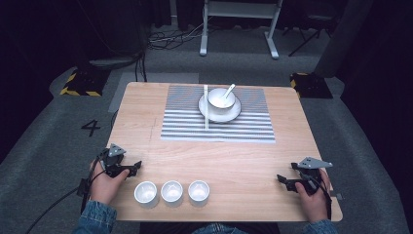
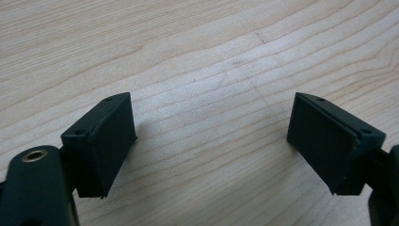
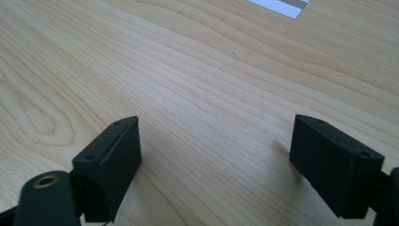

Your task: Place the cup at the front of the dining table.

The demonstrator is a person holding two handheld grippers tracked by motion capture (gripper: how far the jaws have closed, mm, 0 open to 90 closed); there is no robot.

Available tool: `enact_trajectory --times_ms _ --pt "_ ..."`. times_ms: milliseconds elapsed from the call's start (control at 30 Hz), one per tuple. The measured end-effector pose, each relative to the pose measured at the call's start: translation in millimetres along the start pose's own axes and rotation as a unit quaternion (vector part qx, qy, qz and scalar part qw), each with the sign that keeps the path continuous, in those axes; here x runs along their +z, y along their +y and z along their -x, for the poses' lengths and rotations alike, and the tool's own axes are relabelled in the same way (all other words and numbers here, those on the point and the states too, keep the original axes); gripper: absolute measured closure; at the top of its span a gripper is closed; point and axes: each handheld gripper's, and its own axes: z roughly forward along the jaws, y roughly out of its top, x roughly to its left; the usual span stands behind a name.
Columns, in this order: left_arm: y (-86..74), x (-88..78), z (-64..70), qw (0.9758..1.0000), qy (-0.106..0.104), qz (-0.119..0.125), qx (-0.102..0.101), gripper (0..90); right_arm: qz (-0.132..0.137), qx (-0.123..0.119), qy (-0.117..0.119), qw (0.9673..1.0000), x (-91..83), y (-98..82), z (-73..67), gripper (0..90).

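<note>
Wooden table bare under both tools; idling at start, judging by layout. Left gripper and right gripper resting near table's front edge, jaws spread, holding nothing. Three cups lining front edge between them, likely calling for a reach.

Both grippers are black. The left gripper and right gripper each carry a grey three-cornered plate on top and trail a black cable behind. Flat square pads show small screw holes. The sleeves are blue denim.
</note>
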Motion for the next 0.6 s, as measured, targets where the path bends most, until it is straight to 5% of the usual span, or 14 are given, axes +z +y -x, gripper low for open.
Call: enact_trajectory --times_ms 600 --pt "1.4 -11.7 6.5 0.9999 -0.001 0.011 -0.009 20.4 0.000 0.000 0.000 1.0000 0.0 0.0 0.0 17.3"
